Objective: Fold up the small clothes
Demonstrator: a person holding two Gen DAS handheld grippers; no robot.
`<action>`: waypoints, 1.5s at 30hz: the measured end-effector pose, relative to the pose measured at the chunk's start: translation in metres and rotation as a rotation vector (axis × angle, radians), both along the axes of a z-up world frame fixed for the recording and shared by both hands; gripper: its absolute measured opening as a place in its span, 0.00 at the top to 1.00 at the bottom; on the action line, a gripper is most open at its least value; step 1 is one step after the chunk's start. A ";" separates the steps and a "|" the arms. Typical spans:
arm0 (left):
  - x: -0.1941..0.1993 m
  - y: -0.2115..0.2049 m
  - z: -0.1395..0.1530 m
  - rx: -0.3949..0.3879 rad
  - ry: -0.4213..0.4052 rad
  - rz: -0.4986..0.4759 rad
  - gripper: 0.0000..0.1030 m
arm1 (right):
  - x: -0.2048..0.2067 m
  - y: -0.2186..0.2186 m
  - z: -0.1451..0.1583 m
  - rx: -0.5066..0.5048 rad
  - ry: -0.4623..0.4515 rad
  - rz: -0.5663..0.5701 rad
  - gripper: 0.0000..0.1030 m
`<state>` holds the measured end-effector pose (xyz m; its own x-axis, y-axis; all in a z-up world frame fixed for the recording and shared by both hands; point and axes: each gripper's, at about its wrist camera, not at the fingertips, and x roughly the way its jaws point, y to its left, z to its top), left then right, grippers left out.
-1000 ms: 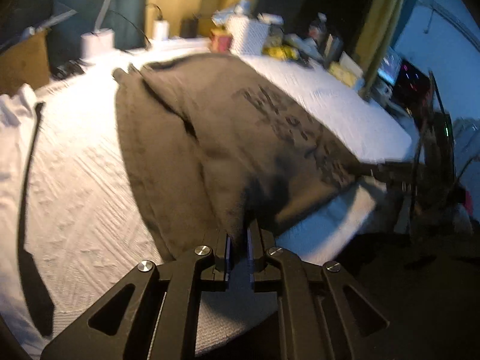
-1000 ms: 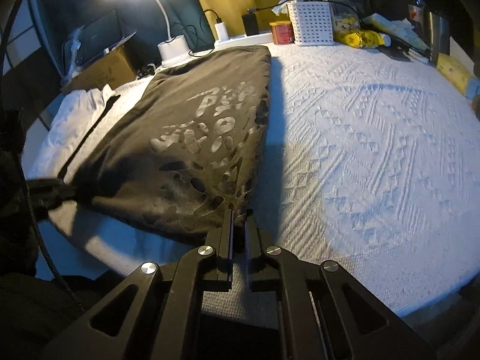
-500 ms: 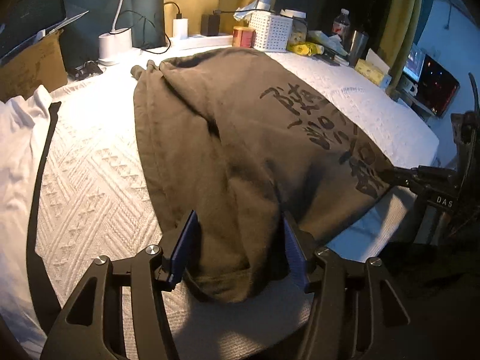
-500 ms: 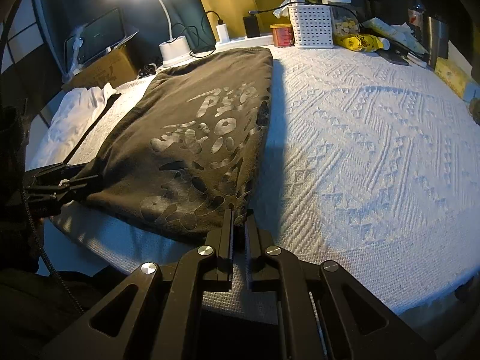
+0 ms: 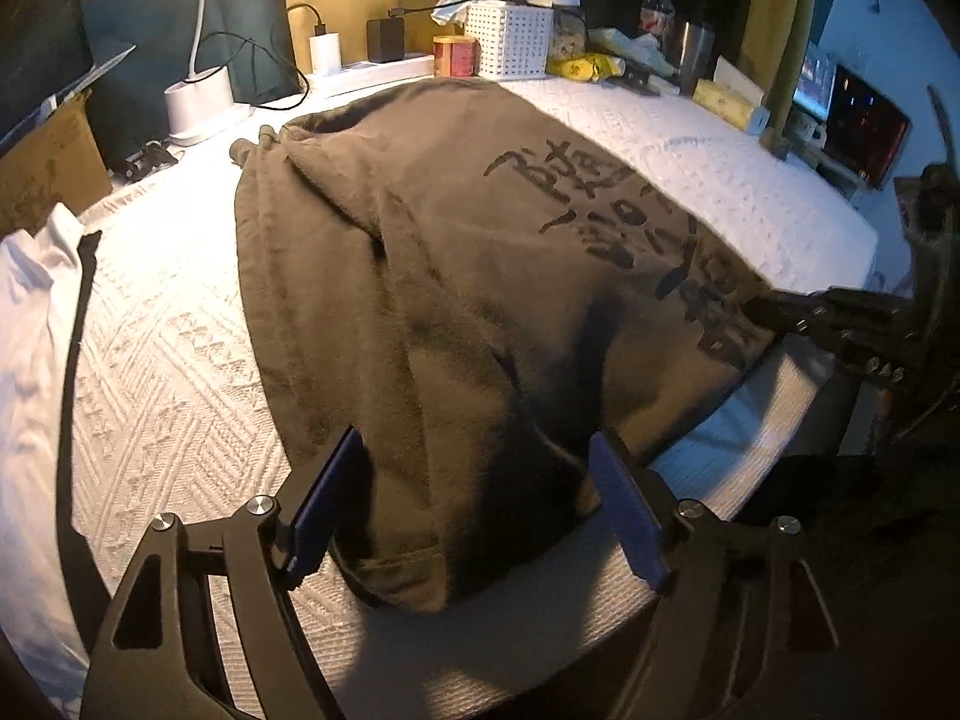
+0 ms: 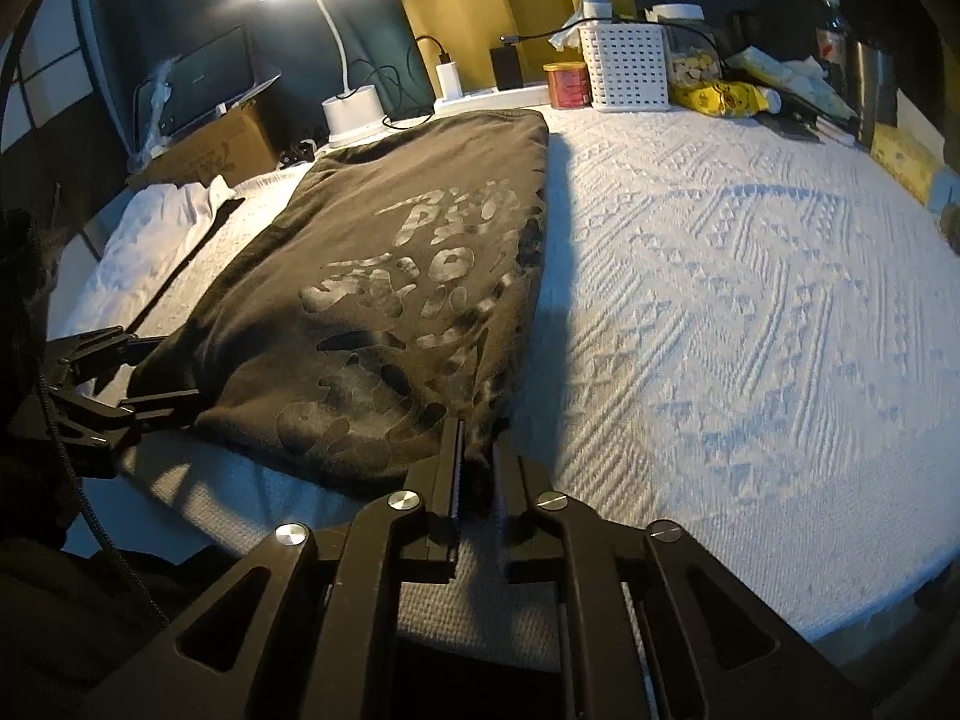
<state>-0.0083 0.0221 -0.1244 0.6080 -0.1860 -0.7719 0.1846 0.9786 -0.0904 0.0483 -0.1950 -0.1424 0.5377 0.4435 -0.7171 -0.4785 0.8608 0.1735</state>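
Note:
A dark brown T-shirt (image 5: 450, 276) with printed lettering lies folded lengthwise on the white bedspread (image 5: 150, 390). Its near end reaches the bed's front edge. My left gripper (image 5: 477, 444) is opening. Its jaws stand wide on either side of the shirt's near left corner, and the blue pads (image 5: 327, 498) do not press the cloth. In the right wrist view the shirt (image 6: 390, 276) runs away from my right gripper (image 6: 477, 432). Those jaws are starting to open, with a narrow gap still filled by the shirt's near right corner. The left gripper (image 6: 120, 384) shows at that view's left edge.
A white garment (image 5: 30, 312) with a dark strap lies at the bed's left. Along the far side stand a lamp base (image 5: 198, 99), chargers, a red tin (image 6: 565, 83), a white basket (image 5: 510, 39) and snack packs. A cardboard box (image 5: 48, 168) sits far left. The bedspread (image 6: 720, 300) right of the shirt is bare.
The left jaws went from shut on the shirt's corner to wide apart, and the cloth dropped onto the bed. The right jaws parted slightly. The right hand kept still.

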 end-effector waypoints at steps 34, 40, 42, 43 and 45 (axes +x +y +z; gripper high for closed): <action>0.103 0.051 0.027 -0.025 -0.007 0.204 0.25 | 0.114 0.013 0.015 0.000 0.051 0.005 0.53; 0.126 0.074 0.023 -0.030 -0.004 0.243 0.25 | 0.144 0.020 0.013 -0.027 0.058 0.009 0.53; 0.134 0.081 0.022 -0.038 -0.007 0.254 0.25 | 0.152 0.021 0.011 -0.030 0.060 0.010 0.53; 0.139 0.084 0.021 -0.043 -0.008 0.258 0.25 | 0.156 0.022 0.011 -0.031 0.060 0.011 0.53; 0.148 0.090 0.020 -0.052 -0.008 0.267 0.25 | 0.165 0.024 0.011 -0.033 0.058 0.012 0.53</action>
